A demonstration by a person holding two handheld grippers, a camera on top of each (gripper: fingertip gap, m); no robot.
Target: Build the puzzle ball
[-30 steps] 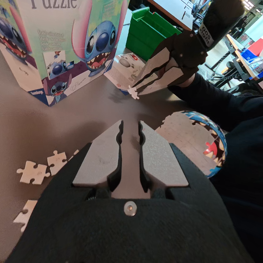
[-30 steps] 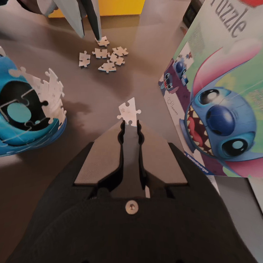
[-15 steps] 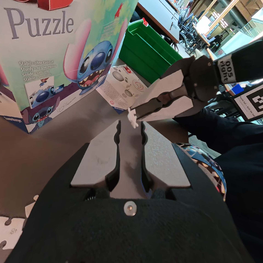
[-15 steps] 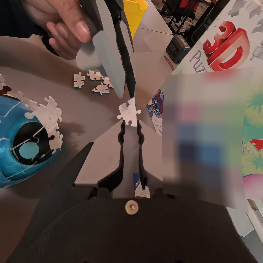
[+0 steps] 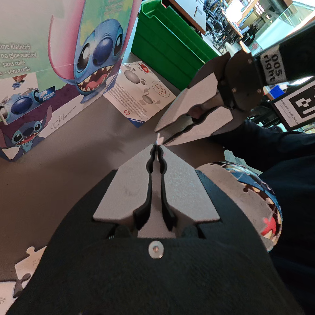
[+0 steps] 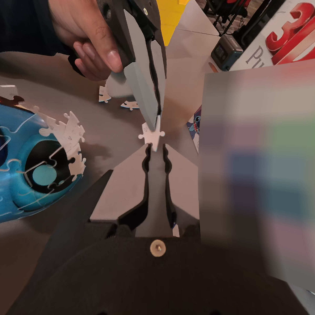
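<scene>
The left tongs (image 6: pixel 156 122) are coming in from above and clamping the upper edge of a white-backed puzzle piece (image 6: pixel 151 136), which is hanging in the air above the brown tabletop (image 5: pixel 59 153), between the two tools. The right tongs (image 6: pixel 156 144) are standing narrowly parted around the piece's lower tip; whether they are gripping it cannot be told. A hand (image 6: pixel 85 34) is wrapping around the left tool's handle. The half-built puzzle ball (image 6: pixel 34 170) is resting on the tabletop to the left of the right tongs, well apart from the piece. It is lying as an open blue shell with a jagged white rim, and in the left wrist view its hollow white inside is facing up with nothing showing in it. The tall puzzle box (image 5: pixel 68 51) is standing upright on the other side, close beside the tongs, so the open room is running as a bare strip of tabletop between ball and box. A printed instruction leaflet (image 5: pixel 139 95) is lying flat just beside the box's corner. Behind it, green crates (image 5: pixel 167 42) are sitting stacked at the tabletop's far edge, their contents out of sight. Loose puzzle pieces (image 6: pixel 104 95) are lying face down beyond the left tongs. A yellow bin (image 6: pixel 168 17) and a small dark device (image 6: pixel 225 51) are sitting farther back.
</scene>
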